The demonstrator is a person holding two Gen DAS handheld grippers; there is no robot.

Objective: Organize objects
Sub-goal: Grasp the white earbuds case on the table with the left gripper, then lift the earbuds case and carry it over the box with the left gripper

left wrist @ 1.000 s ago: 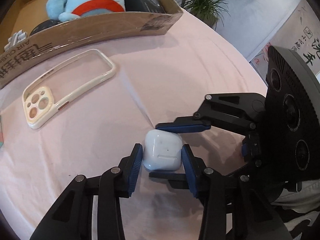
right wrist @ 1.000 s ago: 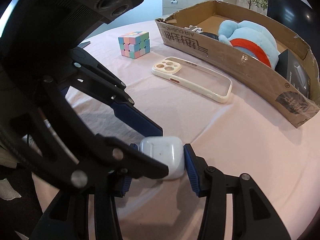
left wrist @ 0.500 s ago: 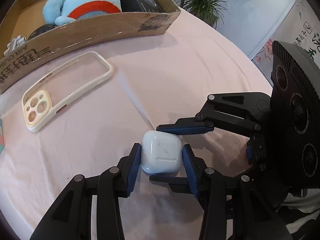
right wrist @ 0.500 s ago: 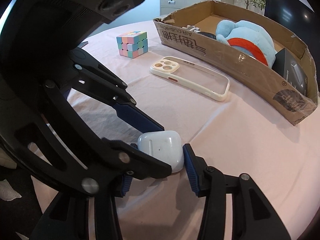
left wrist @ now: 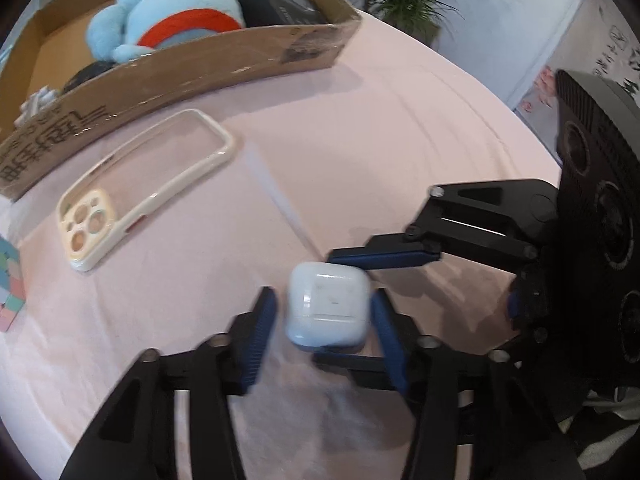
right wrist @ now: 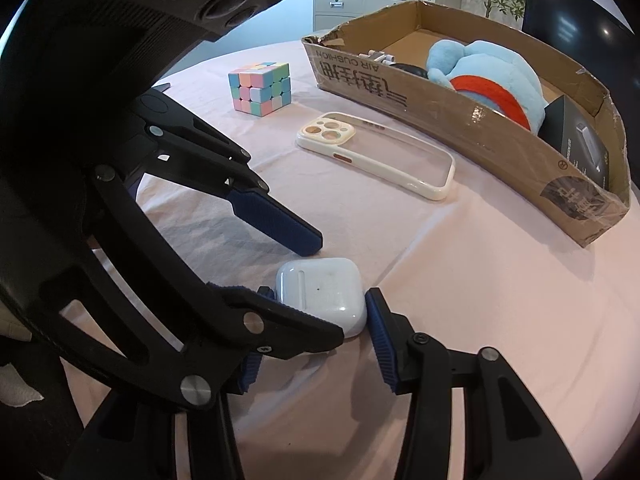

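Two hand-held grippers converge on a white earbud charging case (left wrist: 327, 307) lying on the pink tablecloth (left wrist: 360, 128), well short of the cardboard box (left wrist: 192, 76) that already holds a blue plush toy (left wrist: 168, 24) and a black packaged item (left wrist: 280, 0); the left gripper (left wrist: 324, 332) brackets the case with its blue pads a little off both sides, jaws narrow but apparently not clamped, though motion blur in the left wrist view makes contact hard to rule out; the right gripper (right wrist: 310, 332) comes in crosswise, one pad touching or nearly touching the case's side nearest the box, the opposite pad hidden behind the left gripper's finger, so whether it truly grips cannot be told from these views.

The step in hand looks like picking up the case for the box; done well, one gripper alone should close squarely on the flat sides, low enough that the rounded, glossy shell does not squirt out, while the other backs off so the crossed fingers do not jam.

Between case and box lies a cream phone case (right wrist: 376, 156), flat and just before the box's near wall; a pastel puzzle cube (right wrist: 260, 88) stands beside the box's printed end; the cloth between the earbud case and the box's torn corner is bare, giving the freer path; the box wall must be cleared by lifting, and room inside seems left beside the plush toy.
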